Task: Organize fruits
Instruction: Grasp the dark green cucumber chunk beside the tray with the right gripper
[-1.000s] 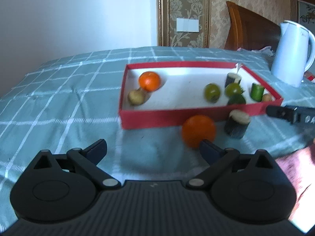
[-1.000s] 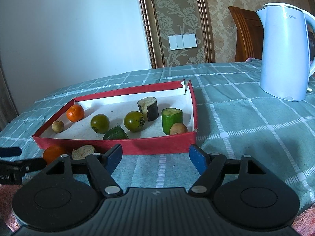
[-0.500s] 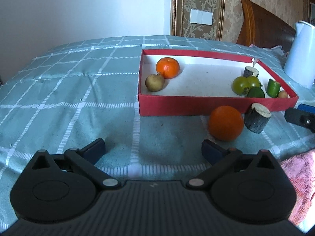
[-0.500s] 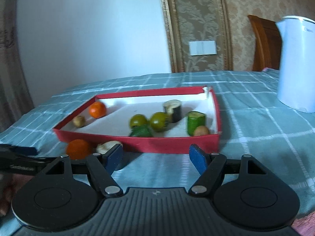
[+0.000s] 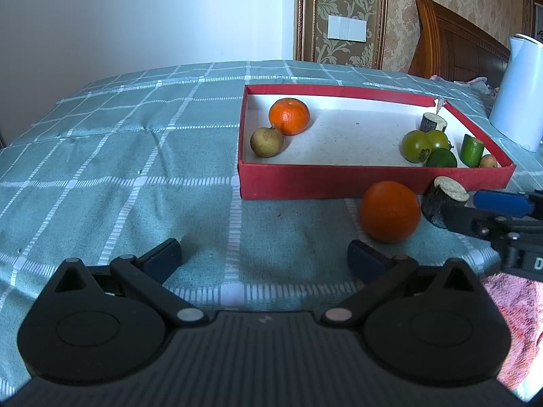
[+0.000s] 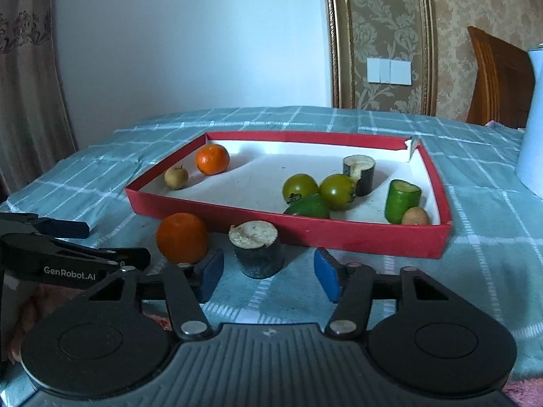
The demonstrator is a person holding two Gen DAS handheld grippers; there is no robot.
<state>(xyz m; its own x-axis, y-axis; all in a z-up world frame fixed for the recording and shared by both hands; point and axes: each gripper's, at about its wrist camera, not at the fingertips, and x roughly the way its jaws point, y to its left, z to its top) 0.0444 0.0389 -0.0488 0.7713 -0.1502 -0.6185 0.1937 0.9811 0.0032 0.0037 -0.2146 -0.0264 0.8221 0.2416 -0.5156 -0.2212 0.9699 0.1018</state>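
Note:
A red box [image 5: 339, 183] [image 6: 339, 234] holds a mandarin [image 5: 288, 116], a small brown fruit [image 5: 266, 141], two green round fruits, a dark cut piece and a green cut piece [image 6: 402, 200]. In front of the box, on the cloth, lie an orange [image 5: 390, 212] [image 6: 182, 237] and a dark cut stump with a pale top [image 6: 257, 249] [image 5: 441, 200]. My right gripper [image 6: 269, 276] has the stump just ahead, between its blue pads. Its jaws are closing, with gaps still on both sides. My left gripper [image 5: 264, 261] is open and empty, and the orange lies ahead to its right.
A white kettle [image 5: 519, 91] stands right of the box on the teal checked cloth [image 5: 135, 169]. A wooden chair back [image 6: 499, 78] rises behind it. My left gripper [image 6: 68, 251] reaches in beside the orange in the right wrist view. A pink cloth [image 5: 516, 312] lies near right.
My right gripper has swung left toward the stump and its jaws have narrowed around it. In the left wrist view its fingers now reach in beside the stump. My left gripper stays open.

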